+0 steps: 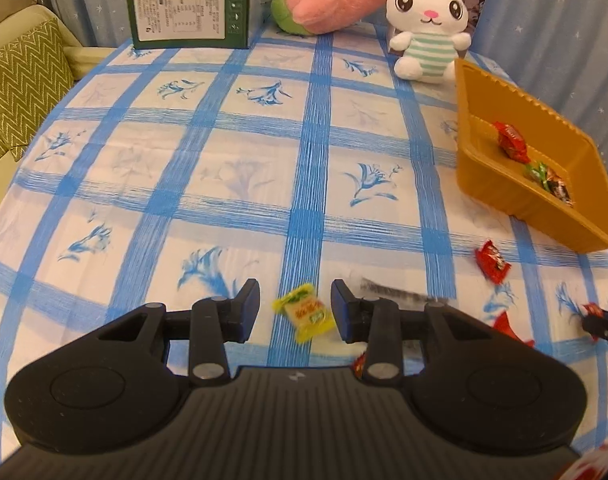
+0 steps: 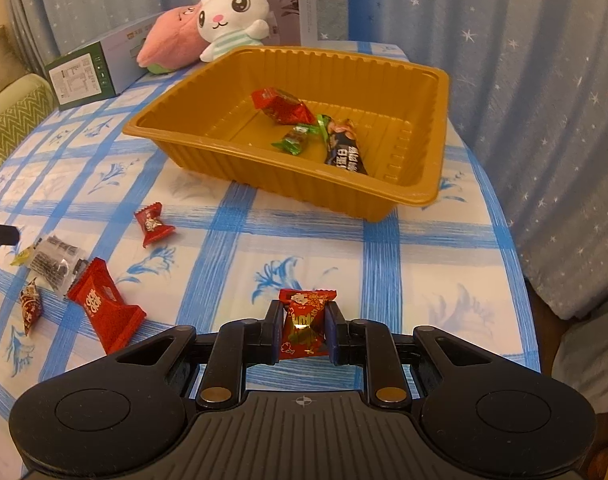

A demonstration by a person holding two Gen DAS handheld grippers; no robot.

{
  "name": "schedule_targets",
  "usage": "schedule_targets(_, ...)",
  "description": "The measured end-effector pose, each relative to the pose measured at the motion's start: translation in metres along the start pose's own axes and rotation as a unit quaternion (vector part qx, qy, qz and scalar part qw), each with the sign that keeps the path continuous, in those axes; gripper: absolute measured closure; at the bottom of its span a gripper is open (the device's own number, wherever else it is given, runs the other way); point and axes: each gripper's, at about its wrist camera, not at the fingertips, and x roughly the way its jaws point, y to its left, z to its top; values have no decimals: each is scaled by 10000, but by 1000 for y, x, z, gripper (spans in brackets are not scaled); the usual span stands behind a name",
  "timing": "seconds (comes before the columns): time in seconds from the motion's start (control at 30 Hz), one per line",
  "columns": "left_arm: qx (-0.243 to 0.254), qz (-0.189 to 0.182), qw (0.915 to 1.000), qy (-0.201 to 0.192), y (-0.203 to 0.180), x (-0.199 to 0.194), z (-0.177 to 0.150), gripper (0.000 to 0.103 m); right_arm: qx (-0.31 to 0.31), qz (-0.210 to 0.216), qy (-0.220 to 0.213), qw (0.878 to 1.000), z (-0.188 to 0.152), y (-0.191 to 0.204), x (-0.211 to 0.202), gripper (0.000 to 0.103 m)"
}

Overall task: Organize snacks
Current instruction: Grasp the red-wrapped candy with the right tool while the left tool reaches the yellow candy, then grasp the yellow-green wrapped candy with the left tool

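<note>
Left wrist view: left gripper (image 1: 295,311) spread wide around a yellow candy (image 1: 304,312) lying flat near the table's front edge, not yet pinched; gold tray (image 1: 474,184) toward the right edge. Next here, probably: closing on the wrapper. Right wrist view: right gripper (image 2: 304,330) clamped on a red candy (image 2: 305,326), raised above the cloth, short of the tray. Next, likely: carrying forward over the near rim, then releasing.

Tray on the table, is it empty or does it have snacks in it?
Not empty: the tray holds three wrapped snacks, red, green, dark.
</note>
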Motion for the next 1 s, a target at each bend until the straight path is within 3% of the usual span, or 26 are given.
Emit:
schedule_targets(0.4,351,109,9992,171,0,20,-15,69,157,56,40,9999,-1,-10,2,81)
schedule_targets(0.63,657,45,9977,138,1,16,-24,83,124,100,48,9999,1,-7,6,81)
schedule_targets(1.0,718,-146,9972,180,0,12,-25,85,142,115,-8,9998,1,-7,-1,81)
